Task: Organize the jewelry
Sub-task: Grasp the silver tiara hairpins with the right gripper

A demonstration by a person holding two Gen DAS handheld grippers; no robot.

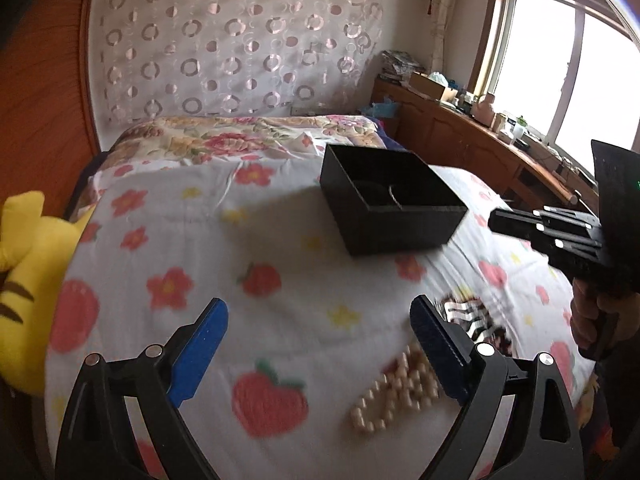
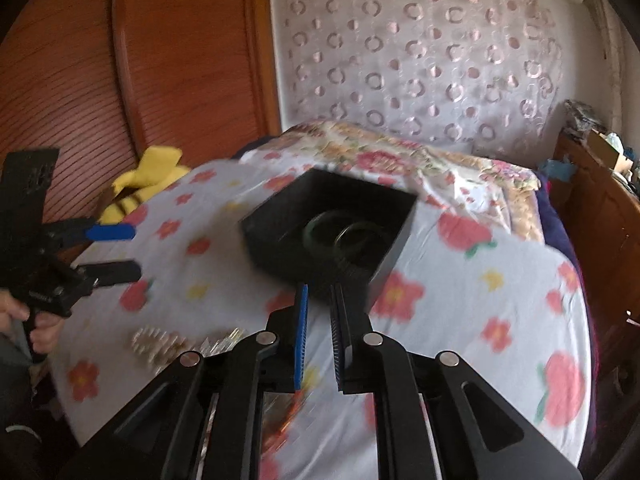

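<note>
An open black box (image 1: 392, 216) sits on the flowered bedsheet (image 1: 248, 240); a dark green bangle (image 2: 320, 232) and a thinner ring (image 2: 354, 236) lie inside. A beige bead bracelet (image 1: 394, 398) lies just inside the right finger of my left gripper (image 1: 320, 344), which stands wide open over the sheet. A black-and-silver striped piece (image 1: 472, 316) lies behind that finger. My right gripper (image 2: 320, 320) hovers just short of the box's near wall, its jaws a narrow gap apart with nothing between them. From the right wrist view, the left gripper (image 2: 124, 252) is at the far left, above the beads (image 2: 156, 344).
A yellow striped plush toy (image 1: 24, 264) lies at the bed's left edge. A wooden wardrobe (image 2: 120, 80) stands behind it. A cluttered wooden cabinet (image 1: 460, 140) runs under the window on the right. A person's hand (image 2: 40, 332) grips the left handle.
</note>
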